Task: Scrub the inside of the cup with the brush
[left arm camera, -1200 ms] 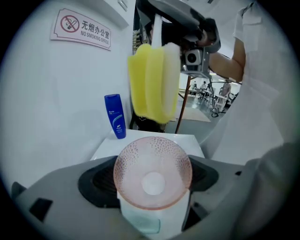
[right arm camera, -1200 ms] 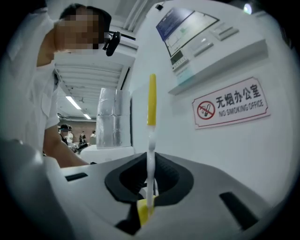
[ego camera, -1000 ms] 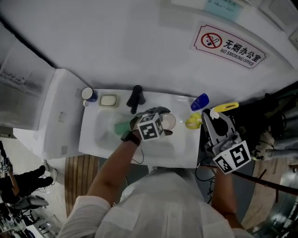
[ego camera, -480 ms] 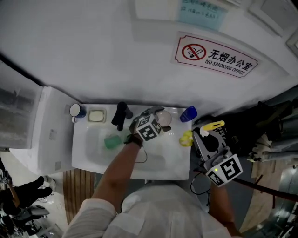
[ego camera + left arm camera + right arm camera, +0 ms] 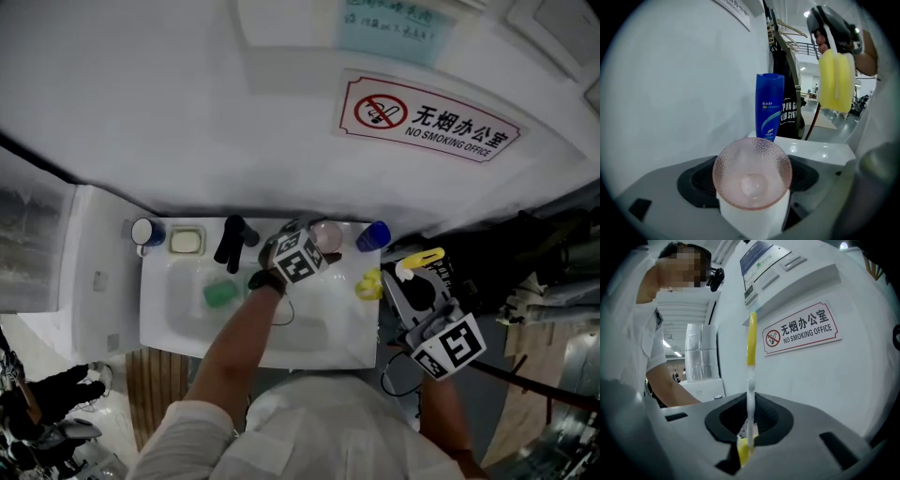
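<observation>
My left gripper (image 5: 315,238) is shut on a clear pink cup (image 5: 327,235) over the back of the white sink (image 5: 178,319). In the left gripper view the cup (image 5: 752,173) lies between the jaws with its dimpled mouth facing the camera. My right gripper (image 5: 411,279) hangs off the sink's right edge, shut on the brush. The brush handle (image 5: 750,380), yellow and white, runs up out of the jaws. Its yellow sponge head (image 5: 836,80) sits up and to the right of the cup, apart from it, and shows in the head view (image 5: 370,282).
A blue bottle (image 5: 373,235) stands at the sink's back right corner, close behind the cup (image 5: 768,112). A black tap (image 5: 232,240), a soap dish (image 5: 187,241) and a mug (image 5: 145,232) line the back rim. A green sponge (image 5: 220,294) lies in the basin.
My left gripper has carried the cup back and right, away from the tap and nearer the blue bottle. The right gripper with the brush has stayed by the sink's right edge.
</observation>
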Demonstrator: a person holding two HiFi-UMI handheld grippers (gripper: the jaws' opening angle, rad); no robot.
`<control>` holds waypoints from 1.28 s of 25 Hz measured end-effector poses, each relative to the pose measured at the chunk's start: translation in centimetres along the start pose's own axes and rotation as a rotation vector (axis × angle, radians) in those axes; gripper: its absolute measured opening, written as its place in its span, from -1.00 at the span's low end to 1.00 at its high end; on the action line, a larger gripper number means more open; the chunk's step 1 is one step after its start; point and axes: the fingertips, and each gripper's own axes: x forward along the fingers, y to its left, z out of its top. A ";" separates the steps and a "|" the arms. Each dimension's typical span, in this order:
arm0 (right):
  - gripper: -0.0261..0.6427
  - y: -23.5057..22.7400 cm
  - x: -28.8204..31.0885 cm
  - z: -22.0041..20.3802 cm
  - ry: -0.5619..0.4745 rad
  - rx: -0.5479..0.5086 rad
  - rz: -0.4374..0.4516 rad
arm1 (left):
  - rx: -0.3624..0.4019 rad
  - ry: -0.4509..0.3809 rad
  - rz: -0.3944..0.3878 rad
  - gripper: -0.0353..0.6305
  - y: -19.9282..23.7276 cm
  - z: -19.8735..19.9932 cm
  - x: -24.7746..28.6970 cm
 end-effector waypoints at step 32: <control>-0.86 2.6 1.2 1.1 -0.050 0.006 0.041 | -0.173 -0.545 0.225 0.26 0.5 8.3 -14.9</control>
